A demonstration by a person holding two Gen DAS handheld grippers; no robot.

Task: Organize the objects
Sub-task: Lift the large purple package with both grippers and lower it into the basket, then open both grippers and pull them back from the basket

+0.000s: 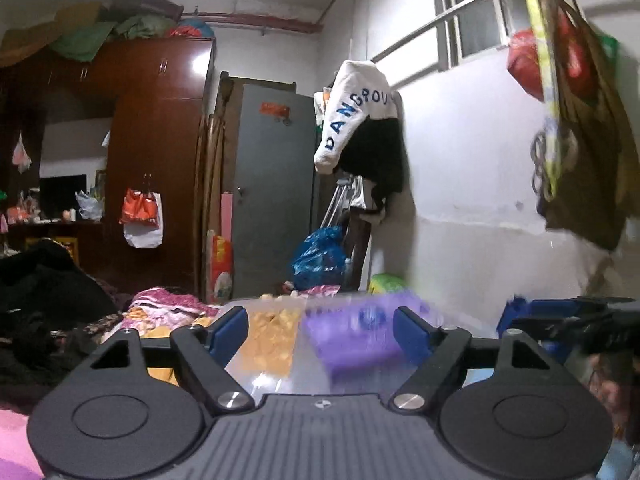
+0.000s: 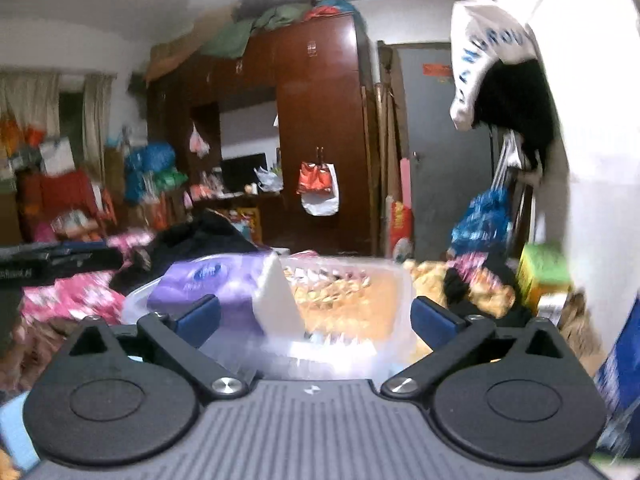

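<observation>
Cluttered bedroom walls are filling your left wrist view: a brown wardrobe, a grey door and a white garment hanging on the wall. Your left gripper is standing with its jaws spread wide, gripping nothing, on either side of a clear plastic container holding a purple tissue pack and an orange packet. At the right edge of this view your right gripper is showing, blurred.

Across in the right wrist view, you are facing the same container from the opposite side, above the bedding. The right gripper is also standing released, its blue pads flanking the container; contact is too blurred to judge. A white tissue is sticking up from the purple pack, beside the orange packet. You seem to be bracketing the container from both ends, likely because it is wide and loaded, so one gripper alone would tip it.
</observation>
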